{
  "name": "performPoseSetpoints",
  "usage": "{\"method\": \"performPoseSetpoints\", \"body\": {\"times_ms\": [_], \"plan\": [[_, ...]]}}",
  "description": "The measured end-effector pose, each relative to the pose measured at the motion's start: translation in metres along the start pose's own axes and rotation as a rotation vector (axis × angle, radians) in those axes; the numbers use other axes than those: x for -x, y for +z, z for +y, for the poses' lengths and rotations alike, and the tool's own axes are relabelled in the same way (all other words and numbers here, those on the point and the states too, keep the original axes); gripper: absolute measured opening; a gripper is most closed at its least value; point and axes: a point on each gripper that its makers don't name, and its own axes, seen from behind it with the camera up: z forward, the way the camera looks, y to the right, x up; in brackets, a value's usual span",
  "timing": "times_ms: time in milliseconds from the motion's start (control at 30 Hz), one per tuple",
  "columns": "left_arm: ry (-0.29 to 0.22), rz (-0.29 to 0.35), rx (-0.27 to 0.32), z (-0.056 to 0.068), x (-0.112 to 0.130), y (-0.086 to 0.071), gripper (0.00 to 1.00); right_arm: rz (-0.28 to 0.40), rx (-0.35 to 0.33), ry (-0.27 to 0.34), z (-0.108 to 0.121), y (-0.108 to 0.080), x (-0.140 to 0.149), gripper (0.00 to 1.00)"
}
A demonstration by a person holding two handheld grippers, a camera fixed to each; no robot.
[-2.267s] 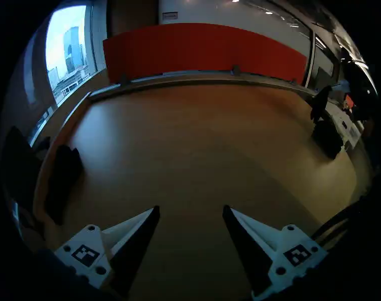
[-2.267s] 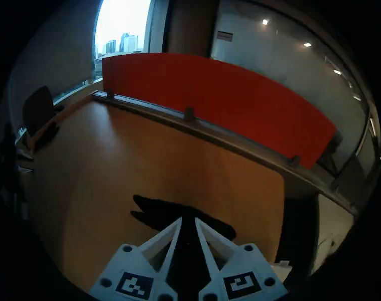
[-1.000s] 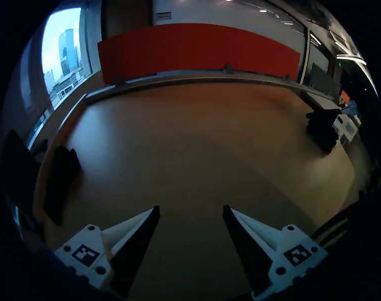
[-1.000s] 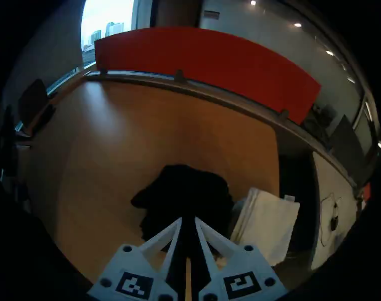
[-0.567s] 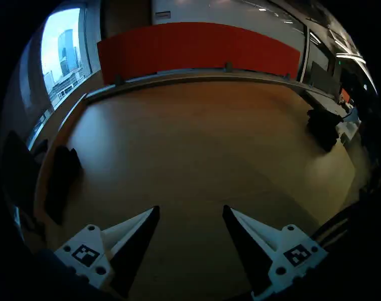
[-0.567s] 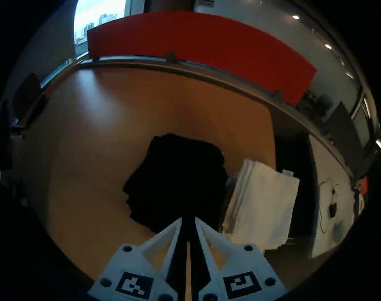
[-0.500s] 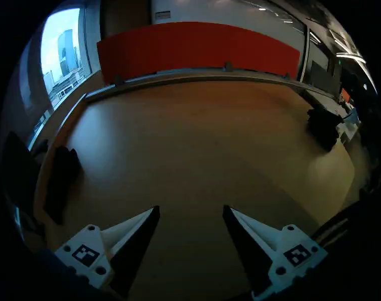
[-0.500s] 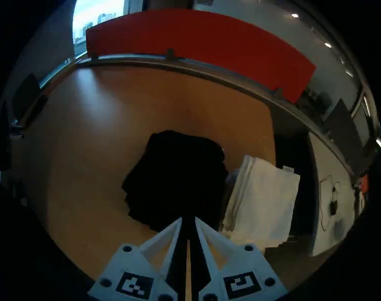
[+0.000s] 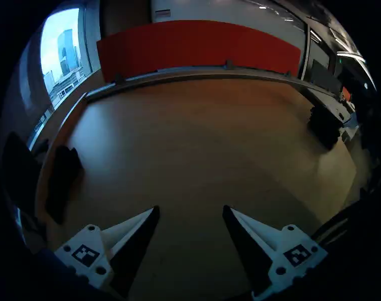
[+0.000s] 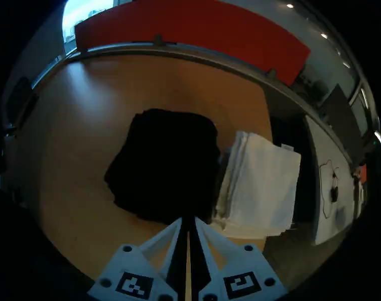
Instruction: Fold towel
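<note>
- Left gripper [image 9: 191, 213]: gaped wide over wooden table [image 9: 200, 140].
- Right gripper [image 10: 188, 220]: fingers closed, tips at near edge of black towel [image 10: 165, 160].
- White folded towels [image 10: 260, 185]: lay just beside it.

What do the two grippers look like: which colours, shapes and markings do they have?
Both the left gripper and the right gripper have white, wedge-shaped fingers that taper to a point, with black inner faces. Each finger base carries a square black-and-white marker and small round holes.

Wooden tabletop [image 9: 200, 140]; red partition [image 9: 200, 47] along its far edge. Window [image 9: 62, 55] left of partition: daylight, city towers.
</note>
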Motion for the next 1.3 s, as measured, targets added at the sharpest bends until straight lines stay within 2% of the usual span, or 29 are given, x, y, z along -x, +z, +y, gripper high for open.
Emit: {"method": "performPoseSetpoints", "body": {"times_ms": [467, 1133, 1233, 1300], "plan": [[0.004, -0.007, -0.008, -0.003, 0.001, 0.001, 0.93, -0.064, 0.017, 0.025, 0.004, 0.016, 0.021, 0.04], [0.001, -0.012, -0.004, -0.004, 0.0, 0.004, 0.93, -0.082, 0.043, 0.038, 0.007, 0.024, 0.023, 0.04], [0.0, -0.011, -0.004, -0.005, 0.0, 0.004, 0.93, -0.08, 0.044, 0.038, 0.006, 0.024, 0.023, 0.11], [-0.001, -0.01, -0.004, -0.005, 0.0, 0.004, 0.93, -0.081, 0.048, 0.034, 0.006, 0.023, 0.023, 0.23]]}}
